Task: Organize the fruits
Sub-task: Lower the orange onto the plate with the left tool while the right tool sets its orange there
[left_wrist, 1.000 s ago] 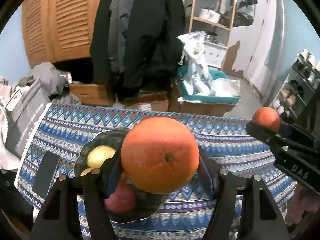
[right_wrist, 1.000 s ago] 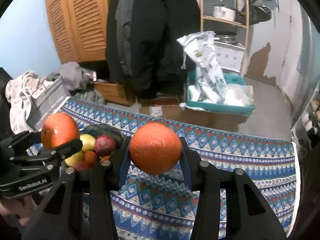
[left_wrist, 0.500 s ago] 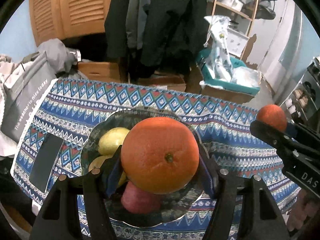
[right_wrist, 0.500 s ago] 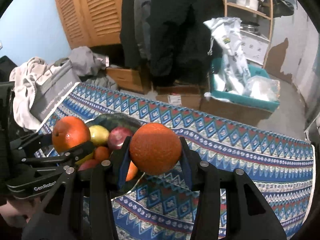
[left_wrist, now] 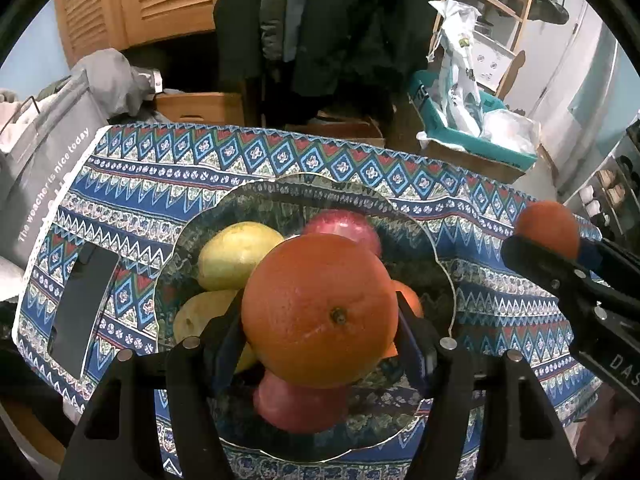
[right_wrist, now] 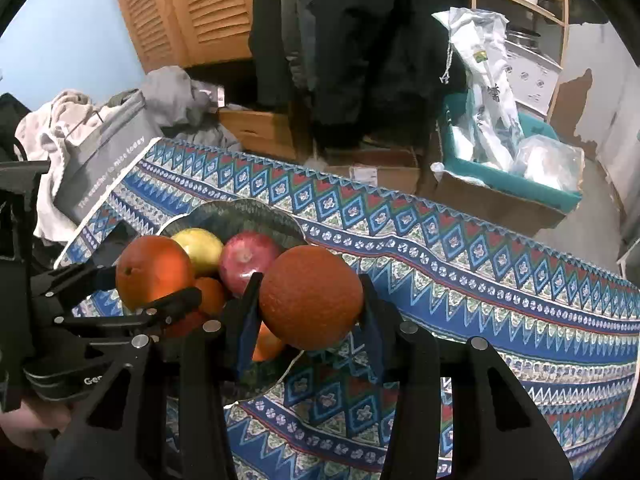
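The left gripper (left_wrist: 320, 316) held a large orange (left_wrist: 320, 312) directly above the fruit bowl (left_wrist: 440, 248) at frame centre; the right gripper (right_wrist: 310, 300) clamped a smaller orange (right_wrist: 310, 298), probably over the bowl's right rim.

A bright orange fruit (left_wrist: 320, 312) sits above a dark green patterned glass bowl (left_wrist: 424, 240) holding yellow pears (left_wrist: 236, 254) and red apples (left_wrist: 344, 228). The tablecloth (left_wrist: 280, 160) shows blue, red and white geometric bands.

Fruit bowl (left_wrist: 436, 256) on table's left part, phone (left_wrist: 82, 308) left of it, boxes (right_wrist: 496, 200) behind table
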{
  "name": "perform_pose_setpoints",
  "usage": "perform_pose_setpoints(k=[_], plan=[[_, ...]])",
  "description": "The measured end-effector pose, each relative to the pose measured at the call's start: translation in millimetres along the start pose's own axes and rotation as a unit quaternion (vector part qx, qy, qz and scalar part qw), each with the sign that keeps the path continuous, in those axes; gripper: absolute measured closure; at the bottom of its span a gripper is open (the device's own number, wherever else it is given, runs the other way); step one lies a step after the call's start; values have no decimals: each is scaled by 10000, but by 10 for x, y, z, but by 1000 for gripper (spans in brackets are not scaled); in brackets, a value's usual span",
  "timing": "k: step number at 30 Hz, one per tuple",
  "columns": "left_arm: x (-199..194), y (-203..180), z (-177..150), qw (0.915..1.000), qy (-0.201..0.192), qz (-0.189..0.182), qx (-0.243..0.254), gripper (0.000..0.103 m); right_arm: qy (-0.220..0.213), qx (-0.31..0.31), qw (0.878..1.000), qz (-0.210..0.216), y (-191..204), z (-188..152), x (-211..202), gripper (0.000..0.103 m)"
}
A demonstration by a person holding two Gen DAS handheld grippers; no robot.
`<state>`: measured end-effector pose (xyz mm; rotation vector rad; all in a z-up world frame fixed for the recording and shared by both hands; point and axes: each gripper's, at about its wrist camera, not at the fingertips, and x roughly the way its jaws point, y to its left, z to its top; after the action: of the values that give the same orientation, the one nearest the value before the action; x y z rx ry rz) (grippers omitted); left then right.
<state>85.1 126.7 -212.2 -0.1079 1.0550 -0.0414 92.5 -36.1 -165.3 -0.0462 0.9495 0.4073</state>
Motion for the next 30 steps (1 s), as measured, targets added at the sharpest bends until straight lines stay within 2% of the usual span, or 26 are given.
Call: perform_pose_setpoints(k=[11, 13, 16, 26, 30], plan=[[128, 77, -51, 9994, 312, -5, -140, 34, 46, -48, 10000, 14, 21, -3, 18, 59], [74, 94, -40, 9996, 184, -75, -192, 33, 41, -51, 10000, 18, 21, -2, 18, 59], [-44, 84, -7, 9999, -65, 13, -108, 23, 18, -56, 10000, 24, 26, 2, 10, 59], [-309, 225, -70, 9995, -200, 63, -218, 23, 128, -72, 9997, 174, 102, -72, 48, 59], [-402, 312, -123, 9991, -217, 241, -262, 23, 287, -143, 9988, 359, 207, -149, 131, 59]])
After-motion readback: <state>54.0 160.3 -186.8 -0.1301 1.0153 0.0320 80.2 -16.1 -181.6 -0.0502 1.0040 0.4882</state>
